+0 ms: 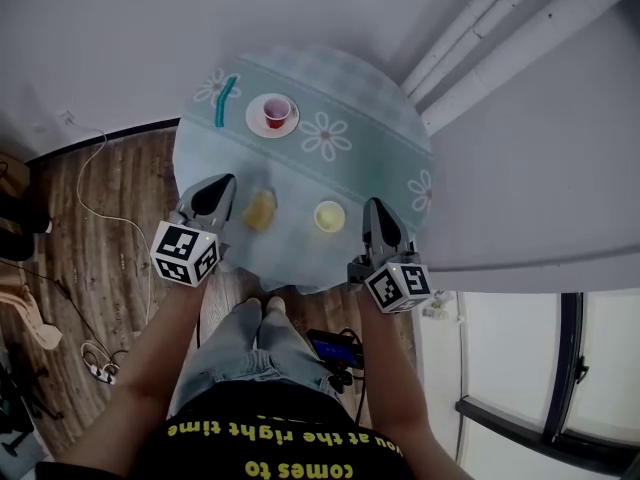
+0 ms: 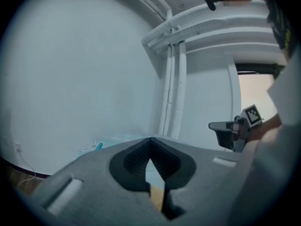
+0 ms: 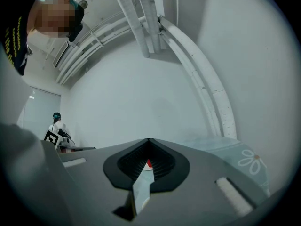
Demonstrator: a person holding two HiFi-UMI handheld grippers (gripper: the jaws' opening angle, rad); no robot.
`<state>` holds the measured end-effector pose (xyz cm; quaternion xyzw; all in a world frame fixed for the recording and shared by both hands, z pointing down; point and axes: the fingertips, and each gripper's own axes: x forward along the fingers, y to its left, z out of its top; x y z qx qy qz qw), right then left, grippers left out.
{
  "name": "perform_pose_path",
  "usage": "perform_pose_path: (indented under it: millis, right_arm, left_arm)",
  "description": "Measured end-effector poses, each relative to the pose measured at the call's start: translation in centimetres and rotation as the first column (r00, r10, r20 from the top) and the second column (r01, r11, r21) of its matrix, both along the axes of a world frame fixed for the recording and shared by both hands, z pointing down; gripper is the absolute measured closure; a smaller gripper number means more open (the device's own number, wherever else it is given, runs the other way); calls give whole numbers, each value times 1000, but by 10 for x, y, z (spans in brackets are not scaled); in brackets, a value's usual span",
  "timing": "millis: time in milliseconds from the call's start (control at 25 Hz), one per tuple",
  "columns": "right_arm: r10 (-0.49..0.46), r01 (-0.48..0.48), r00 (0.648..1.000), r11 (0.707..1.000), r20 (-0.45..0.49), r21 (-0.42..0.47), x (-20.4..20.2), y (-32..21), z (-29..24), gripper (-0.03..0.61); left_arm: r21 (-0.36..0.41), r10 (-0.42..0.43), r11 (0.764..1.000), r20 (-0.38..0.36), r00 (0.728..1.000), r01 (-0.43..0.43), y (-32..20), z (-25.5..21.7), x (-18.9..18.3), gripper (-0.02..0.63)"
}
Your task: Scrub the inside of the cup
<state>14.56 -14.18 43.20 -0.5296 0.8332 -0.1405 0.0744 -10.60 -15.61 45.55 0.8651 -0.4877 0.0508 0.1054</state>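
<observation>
Closest in, black shirt (image 1: 270, 408) with yellow lettering at the bottom of the head view, left forearm (image 1: 165, 338) and right forearm (image 1: 400, 368) running out from it. Just past those, left tool (image 1: 220, 186) and right tool (image 1: 375, 208), both hovering over the near edge of the round table (image 1: 395, 118), both clamped fully together and carrying nothing. Confirmed in each gripper view: only a sliver of scenery through the slit, no grip on anything.

Reading the table as a clock with 6 at the person: yellow sponge (image 1: 259, 210) at 7, just beside the left tool; yellow cup (image 1: 329, 216) at 5, near the right tool and close to the rim; red cup (image 1: 277, 113) at 11, standing on a white plate (image 1: 254, 123); teal brush (image 1: 226, 98) out at 10. Two cups, then, and no telling from here which to scrub.

Now the hazards. Coming down on sponge or cup with jaws closed like this: probably a shove, not a grab. Take the yellow cup. Looks light and sits right by the 5 o'clock edge; one nudge from the right tool and off onto the wooden floor (image 1: 110, 198). Red cup no safer: perched on a plate, liable to skate or topple under scrubbing unless pinned by the other tool. Flowered cloth (image 1: 340, 83) another worry: snag a fold and drag the lot along.
</observation>
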Motion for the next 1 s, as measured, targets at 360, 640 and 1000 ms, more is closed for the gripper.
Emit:
perform_pose_path:
  millis: [360, 640, 1000]
  right_arm:
    - [-26, 31, 993, 998, -113, 49, -14, 15, -34, 572]
    - [2, 3, 996, 998, -88, 60, -9, 19, -58, 572]
    - [-6, 17, 990, 997, -143, 79, -11, 25, -67, 572]
  left_arm:
    - [30, -6, 1000, -13, 1000, 7, 19, -19, -6, 614]
    - [58, -15, 998, -25, 1000, 17, 27, -38, -12, 614]
    - [99, 7, 995, 7, 1000, -7, 37, -52, -5, 614]
